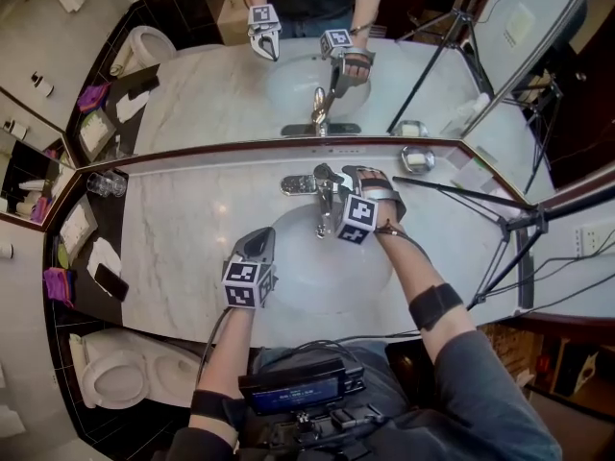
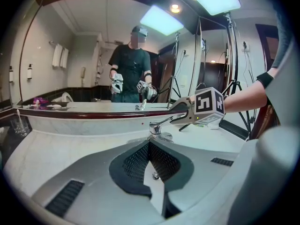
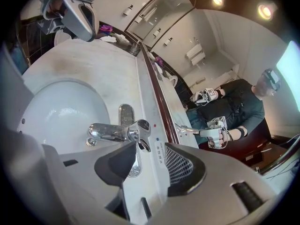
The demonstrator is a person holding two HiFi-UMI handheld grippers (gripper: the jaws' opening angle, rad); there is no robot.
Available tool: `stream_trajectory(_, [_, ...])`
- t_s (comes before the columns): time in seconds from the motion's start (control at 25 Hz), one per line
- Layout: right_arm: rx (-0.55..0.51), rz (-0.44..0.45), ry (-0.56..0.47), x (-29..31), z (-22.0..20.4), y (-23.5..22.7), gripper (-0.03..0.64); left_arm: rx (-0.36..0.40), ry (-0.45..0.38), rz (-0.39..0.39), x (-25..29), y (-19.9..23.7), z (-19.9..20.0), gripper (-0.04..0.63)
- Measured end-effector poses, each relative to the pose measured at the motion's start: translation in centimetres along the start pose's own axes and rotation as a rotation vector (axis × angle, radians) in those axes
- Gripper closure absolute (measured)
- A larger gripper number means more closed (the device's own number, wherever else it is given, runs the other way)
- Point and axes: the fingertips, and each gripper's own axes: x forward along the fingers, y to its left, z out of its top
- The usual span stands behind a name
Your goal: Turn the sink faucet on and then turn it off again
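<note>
The left tongs (image 2: 149, 142) are shut tight, pad against pad, with nothing in them. They hang over the basin (image 1: 307, 281) and are aimed at the faucet (image 2: 158, 125) just beyond their tips. The right tongs (image 3: 151, 147) stand apart with the faucet's lever handle (image 3: 142, 143) at their mouth, close by one jaw; whether a pad touches it I cannot tell. From there the chrome spout runs away from the right tongs, out over the basin.

Around both lies a pale marble tabletop (image 1: 183, 238). A mirror (image 1: 211, 94) rises just behind the faucet, and a tripod (image 1: 504, 227) stands off to the right of the right tongs. A toilet (image 1: 115, 377) sits low beside the left tongs' arm.

Both forearms reach in from the near edge. The right hand (image 1: 382, 200) is stretched farther, past the basin's right rim, with a dark band on that forearm.
</note>
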Motion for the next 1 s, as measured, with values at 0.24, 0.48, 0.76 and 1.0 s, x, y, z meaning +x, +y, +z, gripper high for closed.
stream_trajectory(0.24, [0.190, -0.040, -0.058, -3.5, -1.0, -0.3, 0.490, 0.000, -0.022, 0.006, -0.4, 0.1, 0.9, 0.595])
stream_trajectory(0.48, [0.506, -0.071, -0.117, -6.4, -2.9, -0.1, 0.595, 0.000, -0.042, 0.005, -0.7, -0.3, 1.7, 0.595])
stream_trajectory(0.76, [0.949, -0.036, -0.242, -10.9, -4.1, 0.4, 0.597, -0.009, -0.070, 0.004, -1.0, -0.8, 2.4, 0.595])
stream_trajectory(1.0, [1.160, 0.016, -0.287, -11.6, -6.1, 3.6, 0.598, -0.020, -0.098, 0.008, -1.5, -1.0, 2.8, 0.595])
